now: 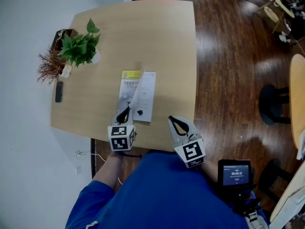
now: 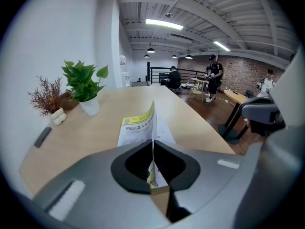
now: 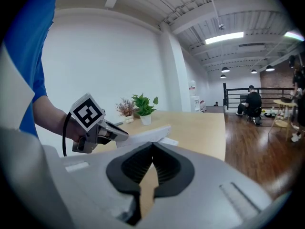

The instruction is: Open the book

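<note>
A thin book with a yellow strip at its far end lies on the wooden table, near the front edge. Its front cover is lifted and stands nearly on edge. My left gripper is shut on the near edge of that cover. In the left gripper view the sheet runs straight between the closed jaws of the left gripper. My right gripper hovers at the table's front edge to the right of the book, shut and holding nothing. The right gripper view shows its tips meeting, with the left gripper and raised cover beyond.
A green potted plant, a dried brown plant and a black bar-shaped object sit along the table's left side. To the right is dark wooden floor with a chair base. A small screen sits by my right side.
</note>
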